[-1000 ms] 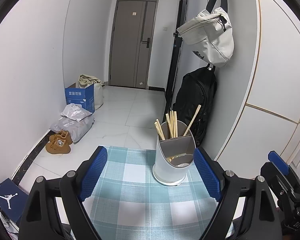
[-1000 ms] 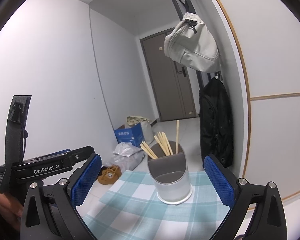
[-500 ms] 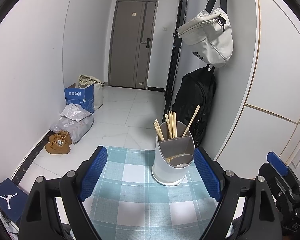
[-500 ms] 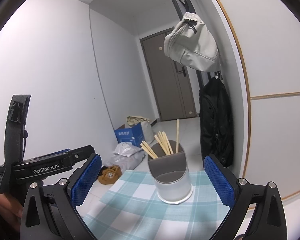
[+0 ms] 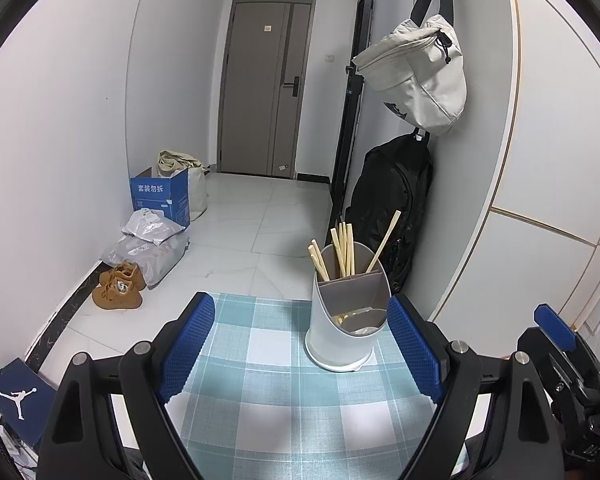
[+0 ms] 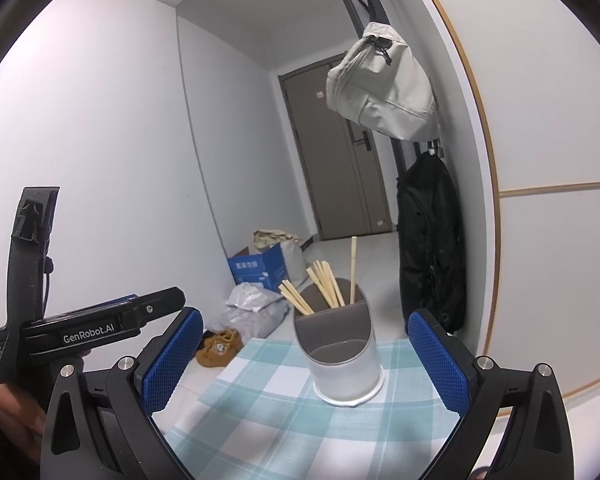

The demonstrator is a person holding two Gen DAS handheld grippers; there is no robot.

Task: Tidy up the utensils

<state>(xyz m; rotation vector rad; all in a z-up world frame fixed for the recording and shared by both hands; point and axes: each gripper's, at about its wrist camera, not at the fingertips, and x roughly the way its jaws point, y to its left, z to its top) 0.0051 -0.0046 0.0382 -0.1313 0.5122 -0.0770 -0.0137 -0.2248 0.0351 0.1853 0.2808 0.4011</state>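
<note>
I am reading "GenRobot.AI" on my left gripper's (image 6: 100, 330) black body at nine o'clock in the right wrist view, and blue Chinese print on the cardboard box (image 5: 160, 196) at ten o'clock on the floor. Both my left gripper (image 5: 300, 344) and right gripper (image 6: 306, 364) are standing wide apart, gripping nothing. The utensil holder (image 5: 346, 320) with chopsticks (image 5: 344, 246) is sitting near the checked cloth's (image 5: 260, 380) far edge at one o'clock, with open cloth lying at its left.

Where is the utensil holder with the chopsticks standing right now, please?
The utensil holder stands upright on the checked cloth, right of centre in the left wrist view, in front of the black backpack.
</note>
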